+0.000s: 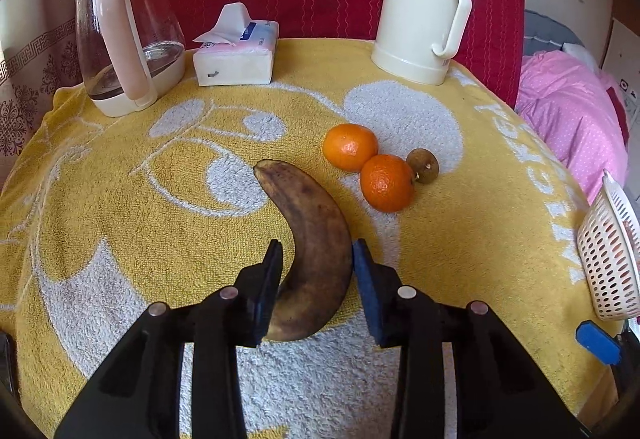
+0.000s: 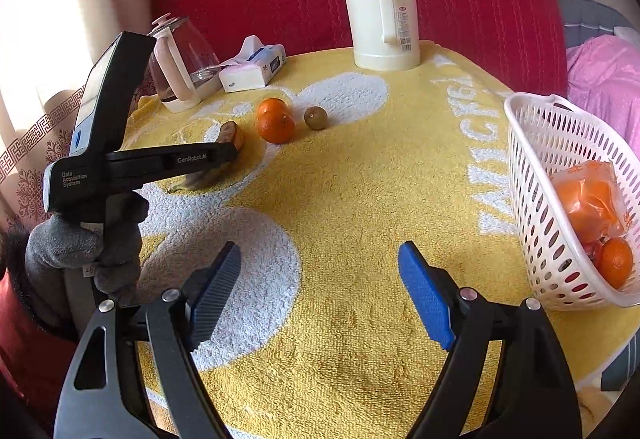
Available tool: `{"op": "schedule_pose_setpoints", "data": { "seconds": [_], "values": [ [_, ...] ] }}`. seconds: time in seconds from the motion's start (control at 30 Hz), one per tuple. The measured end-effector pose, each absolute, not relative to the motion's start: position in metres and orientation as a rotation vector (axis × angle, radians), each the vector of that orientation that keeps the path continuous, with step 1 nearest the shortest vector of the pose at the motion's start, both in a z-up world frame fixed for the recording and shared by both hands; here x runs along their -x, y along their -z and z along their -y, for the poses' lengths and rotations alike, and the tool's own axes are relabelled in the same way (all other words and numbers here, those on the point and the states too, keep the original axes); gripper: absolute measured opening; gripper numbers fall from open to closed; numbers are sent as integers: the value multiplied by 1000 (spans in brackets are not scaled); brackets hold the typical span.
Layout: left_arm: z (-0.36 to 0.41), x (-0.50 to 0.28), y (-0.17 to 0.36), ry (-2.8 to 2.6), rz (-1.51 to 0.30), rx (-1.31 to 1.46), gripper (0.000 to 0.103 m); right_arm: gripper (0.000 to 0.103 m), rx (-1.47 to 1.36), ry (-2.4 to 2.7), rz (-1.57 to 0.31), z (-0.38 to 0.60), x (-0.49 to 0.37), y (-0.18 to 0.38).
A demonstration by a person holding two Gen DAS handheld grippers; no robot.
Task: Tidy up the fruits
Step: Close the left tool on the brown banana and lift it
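Your left gripper (image 1: 316,259) is clamped across the brown banana (image 1: 308,239) on the tabletop (image 1: 120,219); its long axis runs from you toward the far edge, blunt tip pointing there, curve bulging right. Your right gripper (image 2: 320,267) hangs spread, holding nothing, beside the white basket (image 2: 536,199) at the right edge.

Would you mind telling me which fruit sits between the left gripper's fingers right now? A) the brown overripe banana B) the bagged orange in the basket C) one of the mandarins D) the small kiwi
A: in the left wrist view the banana lies between the left gripper fingers, while both mandarins lie loose farther off.
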State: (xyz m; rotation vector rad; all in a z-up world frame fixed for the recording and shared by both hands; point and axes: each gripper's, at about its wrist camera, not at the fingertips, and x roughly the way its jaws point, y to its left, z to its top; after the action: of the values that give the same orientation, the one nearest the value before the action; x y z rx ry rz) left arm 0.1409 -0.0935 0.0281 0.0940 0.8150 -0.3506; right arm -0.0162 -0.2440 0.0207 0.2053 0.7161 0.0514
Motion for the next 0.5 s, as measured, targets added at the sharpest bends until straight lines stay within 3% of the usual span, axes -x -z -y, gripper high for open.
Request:
{"op": "schedule_pose_setpoints", "data": {
  "seconds": [0.23, 0.3, 0.43, 0.5],
  "values": [
    [97, -148, -23, 332, -831, -89, 40, 82, -209, -56, -717, 244, 15, -20],
    [97, -157, -19, 315, -856, -76, 53, 82, -210, -56, -722, 244, 14, -19],
    [100, -168, -16, 307, -873, -65, 53, 82, -201, -54, -725, 243, 13, -19],
    [101, -167, -16, 310, -866, -74, 42, 82, -198, -51, -729, 242, 13, -18]
  ]
}}
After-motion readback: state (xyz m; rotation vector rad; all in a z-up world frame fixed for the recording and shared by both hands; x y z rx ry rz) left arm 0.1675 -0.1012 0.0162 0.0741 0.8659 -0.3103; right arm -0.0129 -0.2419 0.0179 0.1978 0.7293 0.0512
